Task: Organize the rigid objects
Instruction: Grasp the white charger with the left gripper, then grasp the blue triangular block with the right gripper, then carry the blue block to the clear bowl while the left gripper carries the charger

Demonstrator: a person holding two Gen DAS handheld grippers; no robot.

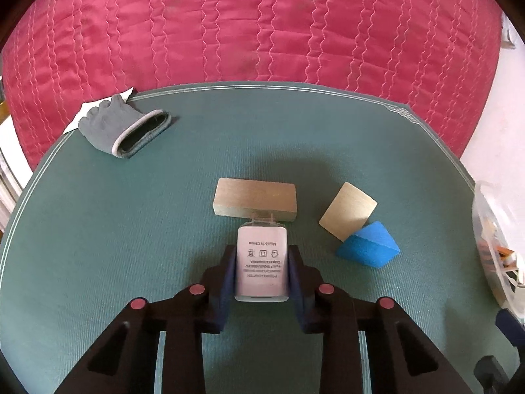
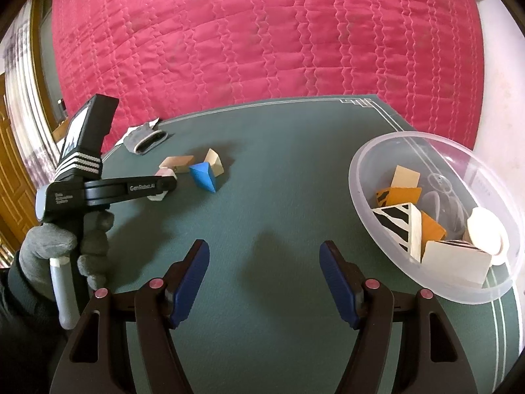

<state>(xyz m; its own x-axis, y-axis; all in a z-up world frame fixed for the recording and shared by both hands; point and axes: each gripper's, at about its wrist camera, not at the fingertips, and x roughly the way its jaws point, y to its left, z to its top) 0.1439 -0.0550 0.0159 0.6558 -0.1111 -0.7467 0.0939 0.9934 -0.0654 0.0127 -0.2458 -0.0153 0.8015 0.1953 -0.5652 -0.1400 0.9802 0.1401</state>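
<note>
- The left gripper (image 1: 261, 271) was clamped on a white plastic power adapter (image 1: 261, 261), blue pads pressing both its long sides, right down at the green table mat (image 1: 98, 229), about mid-table.
- The adapter's label read upside down from the left wrist camera: "Made in China" was legible, "POWER ADAPTER" just about, and the smaller lines were too blurry.
- Directly past the adapter's far end lay a plain rectangular wooden block (image 1: 256, 202), touching or nearly so; I couldn't tell which.
- Off to the right sat a square-ish wooden block (image 1: 347, 210) leaning against a blue foam wedge (image 1: 369, 246).
- A grey fabric glove (image 1: 124, 129) lay on a white sheet of paper at the far-left corner.
- The right gripper (image 2: 264, 282) hung with its jaws apart and nothing between them, over bare mat at the near edge.
- A clear plastic bowl (image 2: 393, 144) sat at the right edge holding orange, cream and black-striped blocks.
- From the right wrist camera the left tool's side read "GenRobot.AI", held by a grey-gloved hand (image 2: 62, 249).
- A pink quilted cover (image 1: 262, 26) filled the background.
</note>
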